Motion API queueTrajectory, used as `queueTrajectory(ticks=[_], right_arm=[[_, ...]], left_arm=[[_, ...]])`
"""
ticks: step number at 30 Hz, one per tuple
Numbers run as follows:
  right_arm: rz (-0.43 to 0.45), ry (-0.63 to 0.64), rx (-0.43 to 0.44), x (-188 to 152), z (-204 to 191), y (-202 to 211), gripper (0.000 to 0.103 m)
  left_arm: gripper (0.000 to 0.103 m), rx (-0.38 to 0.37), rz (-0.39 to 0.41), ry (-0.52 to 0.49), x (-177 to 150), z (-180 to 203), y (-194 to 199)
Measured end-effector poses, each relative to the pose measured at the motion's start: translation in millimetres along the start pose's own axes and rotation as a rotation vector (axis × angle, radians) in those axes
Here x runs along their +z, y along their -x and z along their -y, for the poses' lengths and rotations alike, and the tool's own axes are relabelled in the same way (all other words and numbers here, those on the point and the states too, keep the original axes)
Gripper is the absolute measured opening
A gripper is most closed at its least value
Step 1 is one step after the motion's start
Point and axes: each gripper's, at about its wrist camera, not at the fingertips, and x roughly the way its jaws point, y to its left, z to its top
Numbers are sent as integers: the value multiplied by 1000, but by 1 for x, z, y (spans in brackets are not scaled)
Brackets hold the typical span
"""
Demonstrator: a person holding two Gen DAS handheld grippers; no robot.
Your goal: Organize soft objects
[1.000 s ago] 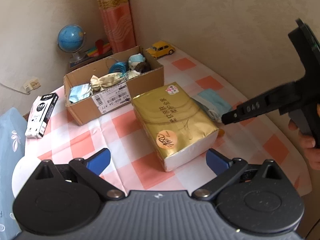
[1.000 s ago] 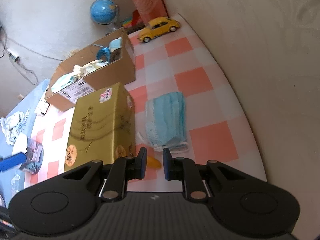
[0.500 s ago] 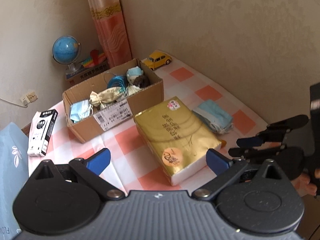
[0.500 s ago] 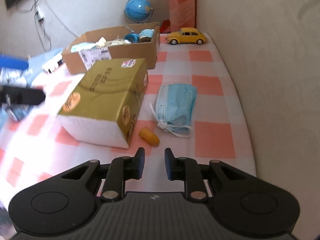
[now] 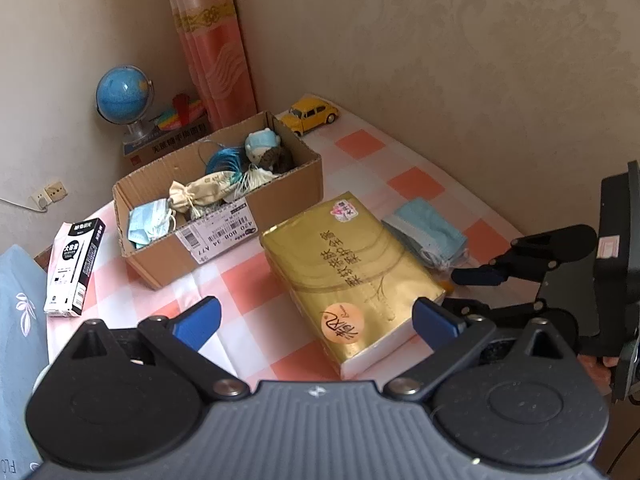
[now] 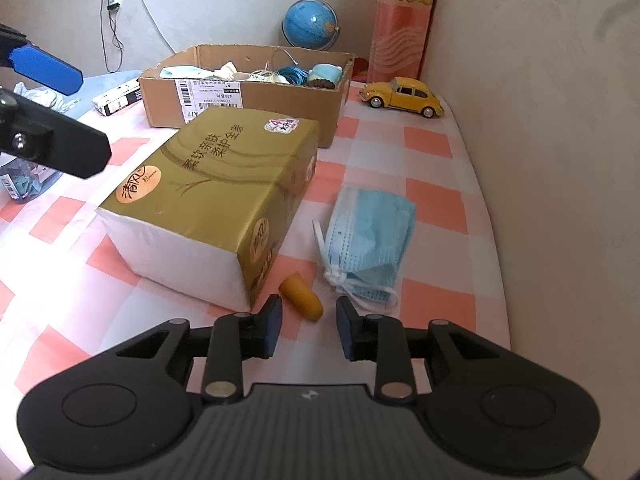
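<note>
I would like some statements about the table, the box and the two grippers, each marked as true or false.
1. The right gripper is open and holds nothing. True.
2. The orange earplug lies inside the cardboard box. False: it lies on the tablecloth, beside the gold tissue pack.
3. A blue face mask lies on the tablecloth, right of the tissue pack. True.
4. The left gripper is shut on a mask. False: it is open and empty.
5. The yellow toy car is in the box. False: it stands on the table.

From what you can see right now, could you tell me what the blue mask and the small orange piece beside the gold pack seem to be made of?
Blue mask: likely non-woven fabric, matte and pleated, with white cord loops. Orange piece: probably foam, matte, rounded tip, maybe an earplug.
</note>
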Motion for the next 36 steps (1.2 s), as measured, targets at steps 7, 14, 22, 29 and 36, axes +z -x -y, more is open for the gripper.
queueTrajectory(ticks=[7,14,22,29,36], right_arm=[[14,22,-6,-4,-3,2,15],[10,-20,-32,-12,-1,13,16],[12,-30,-60,-21,1,24,17],[37,-56,-73,-25,6,36,55],[59,-31,-79,-24,6,42,58]], left_arm=[[101,-23,6,-8,5,2,-2],[101,-81,53,-66,37,22,-5],[90,-202,-24,-55,98,53,-49],[80,-261,-188,-9,123,75,-97],[76,-186,-310,2,122,92,-130]])
